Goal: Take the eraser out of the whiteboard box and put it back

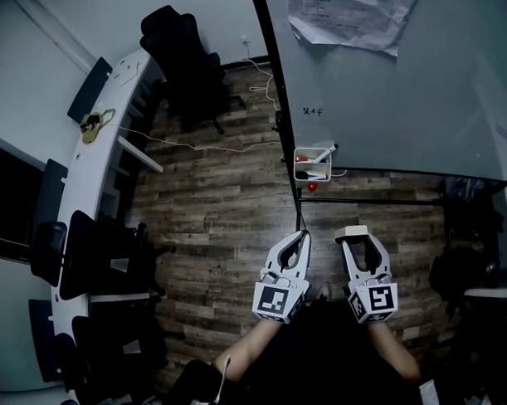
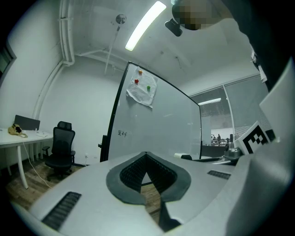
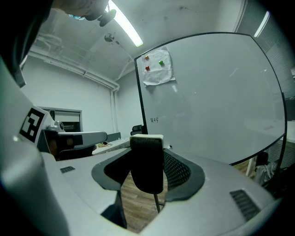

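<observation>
**Inspector:** State of the tools?

**Assistant:** The right hand-held gripper (image 1: 356,243) is clamped on the eraser (image 3: 146,166). The left hand-held gripper (image 1: 298,239) has its jaws together with nothing between them. Both hang over the wooden floor (image 1: 212,213), in front of the person.

**Inspector:** So where is the eraser in relation to the box?

**Assistant:** It is out of the whiteboard box (image 1: 295,164) and well apart from it. The box hangs at the lower edge of the whiteboard (image 1: 390,86) and has markers (image 1: 317,156) in it.

**Inspector:** How will it handle?

**Assistant:** My judgement is that it is light. The dark body looks like soft felt and should give a little under the jaws, while the pale cap looks stiffer. It is neither fragile nor slippery. The current grip, across the narrow width at about mid-length, seems sound. A hold nearer the stiff cap would twist less.

**Inspector:** Orientation?

**Assistant:** In the right gripper view the long axis stands upright, crosswise to the direction the jaws close. The pale end is up and a dark face is turned toward the camera. In the head view the pale end shows at the jaw tips, pointing toward the board.

**Inspector:** Any concern for putting it back?

**Assistant:** The markers crowd the box, so the eraser probably has to go in alongside them.
</observation>
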Motion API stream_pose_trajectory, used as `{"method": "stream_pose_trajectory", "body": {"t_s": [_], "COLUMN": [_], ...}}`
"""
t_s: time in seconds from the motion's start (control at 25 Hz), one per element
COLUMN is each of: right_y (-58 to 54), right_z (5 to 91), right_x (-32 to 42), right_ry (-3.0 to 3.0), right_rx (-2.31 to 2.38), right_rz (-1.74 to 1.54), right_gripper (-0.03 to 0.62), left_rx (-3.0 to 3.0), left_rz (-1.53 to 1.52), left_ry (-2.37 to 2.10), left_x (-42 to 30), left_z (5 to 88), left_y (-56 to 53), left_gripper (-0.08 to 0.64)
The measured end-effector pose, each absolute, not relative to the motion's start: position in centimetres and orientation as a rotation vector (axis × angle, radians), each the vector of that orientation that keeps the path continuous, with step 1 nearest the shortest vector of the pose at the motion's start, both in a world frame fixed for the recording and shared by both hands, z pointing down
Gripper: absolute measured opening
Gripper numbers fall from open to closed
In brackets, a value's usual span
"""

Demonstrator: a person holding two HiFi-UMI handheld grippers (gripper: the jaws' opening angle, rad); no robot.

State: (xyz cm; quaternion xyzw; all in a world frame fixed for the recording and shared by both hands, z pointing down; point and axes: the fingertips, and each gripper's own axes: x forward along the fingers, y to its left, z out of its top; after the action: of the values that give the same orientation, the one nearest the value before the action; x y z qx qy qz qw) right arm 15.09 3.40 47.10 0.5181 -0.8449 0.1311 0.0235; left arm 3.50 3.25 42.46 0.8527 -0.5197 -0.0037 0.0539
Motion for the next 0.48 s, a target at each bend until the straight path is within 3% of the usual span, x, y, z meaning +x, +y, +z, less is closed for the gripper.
{"method": "stream_pose_trajectory", "body": {"t_s": [0.48], "right_y": [2.6], "right_z": [47.4], "right_x": [15.7], "right_ry": [-2.67], "right_rx": [1.52], "right_rz": [0.432], "right_gripper": [0.222], "left_rx": [2.553], "left_rz": [0.035], "left_ry": [-1.667], "left_x": [4.2], "left_z": [42.1], "left_y": [4.4], "left_gripper": [0.006]}}
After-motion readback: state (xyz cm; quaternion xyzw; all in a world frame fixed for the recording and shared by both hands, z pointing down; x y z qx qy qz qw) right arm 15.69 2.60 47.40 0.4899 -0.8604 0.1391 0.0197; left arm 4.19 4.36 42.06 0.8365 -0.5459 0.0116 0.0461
